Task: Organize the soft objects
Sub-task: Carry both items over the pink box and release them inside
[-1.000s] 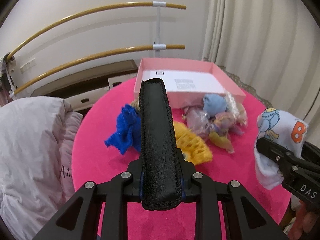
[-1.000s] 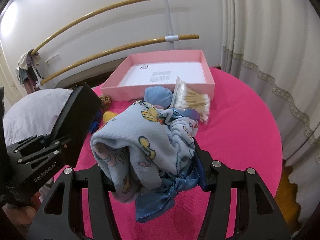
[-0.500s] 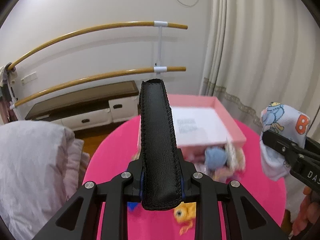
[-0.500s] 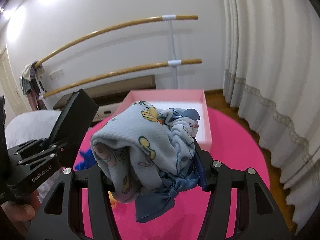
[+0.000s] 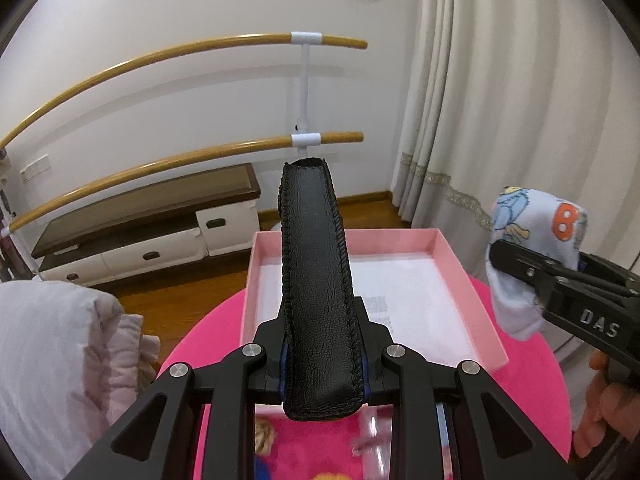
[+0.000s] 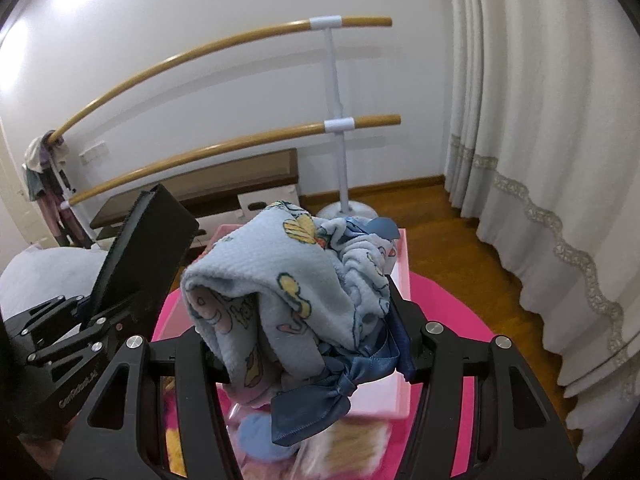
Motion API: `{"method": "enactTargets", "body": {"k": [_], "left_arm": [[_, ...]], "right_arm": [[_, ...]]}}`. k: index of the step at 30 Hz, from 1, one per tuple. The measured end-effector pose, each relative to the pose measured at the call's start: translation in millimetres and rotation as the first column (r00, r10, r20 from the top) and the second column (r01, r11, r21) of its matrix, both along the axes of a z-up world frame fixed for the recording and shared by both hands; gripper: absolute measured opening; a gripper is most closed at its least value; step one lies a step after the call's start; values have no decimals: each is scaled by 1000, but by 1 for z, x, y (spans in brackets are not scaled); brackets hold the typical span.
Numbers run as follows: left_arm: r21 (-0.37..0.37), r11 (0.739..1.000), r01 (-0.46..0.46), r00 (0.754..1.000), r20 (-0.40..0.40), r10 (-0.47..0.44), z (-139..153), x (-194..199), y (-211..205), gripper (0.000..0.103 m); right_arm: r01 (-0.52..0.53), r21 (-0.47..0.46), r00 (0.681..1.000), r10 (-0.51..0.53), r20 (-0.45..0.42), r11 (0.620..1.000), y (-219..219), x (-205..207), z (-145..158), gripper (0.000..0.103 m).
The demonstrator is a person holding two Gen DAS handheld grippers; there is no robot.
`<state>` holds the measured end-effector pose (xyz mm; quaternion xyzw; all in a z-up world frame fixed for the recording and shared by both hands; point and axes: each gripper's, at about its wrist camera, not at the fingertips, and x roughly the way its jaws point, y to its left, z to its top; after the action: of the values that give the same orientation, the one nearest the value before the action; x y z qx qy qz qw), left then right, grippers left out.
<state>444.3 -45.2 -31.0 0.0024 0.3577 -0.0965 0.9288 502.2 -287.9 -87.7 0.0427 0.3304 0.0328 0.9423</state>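
Note:
My left gripper (image 5: 316,320) is shut on a long black leather pouch (image 5: 314,280) and holds it upright above the pink tray (image 5: 460,264), near its front left part. My right gripper (image 6: 304,316) is shut on a bunched light blue printed cloth (image 6: 272,280) with a blue satin bow (image 6: 320,396); it also shows at the right in the left wrist view (image 5: 532,240), just right of the tray. The tray holds only a white printed sheet (image 5: 408,300). A few soft items show blurred at the bottom of both views.
The round pink table (image 5: 532,392) carries the tray at its far side. A grey padded cushion (image 5: 52,360) lies left of the table. Ballet bars (image 5: 192,156), a low bench (image 5: 152,208) and curtains (image 6: 540,160) stand behind.
Both grippers have moved forward over the table with their loads. The pile of soft items has slid to the bottom of the views, and the tray is now close below.

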Motion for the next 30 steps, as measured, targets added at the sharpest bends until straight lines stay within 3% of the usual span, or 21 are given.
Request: {"method": "enactTargets", "body": {"k": [13, 25, 30], "left_arm": [[25, 1000, 4, 995, -102, -2, -33, 141, -41, 22], [30, 999, -17, 976, -215, 24, -69, 222, -69, 22], [35, 999, -26, 972, -234, 33, -72, 238, -71, 23]], "right_arm": [[16, -22, 994, -19, -108, 1000, -15, 78, -35, 54], [22, -19, 979, -26, -201, 1000, -19, 118, -71, 55], [26, -17, 974, -29, -223, 1000, -22, 127, -77, 55]]}}
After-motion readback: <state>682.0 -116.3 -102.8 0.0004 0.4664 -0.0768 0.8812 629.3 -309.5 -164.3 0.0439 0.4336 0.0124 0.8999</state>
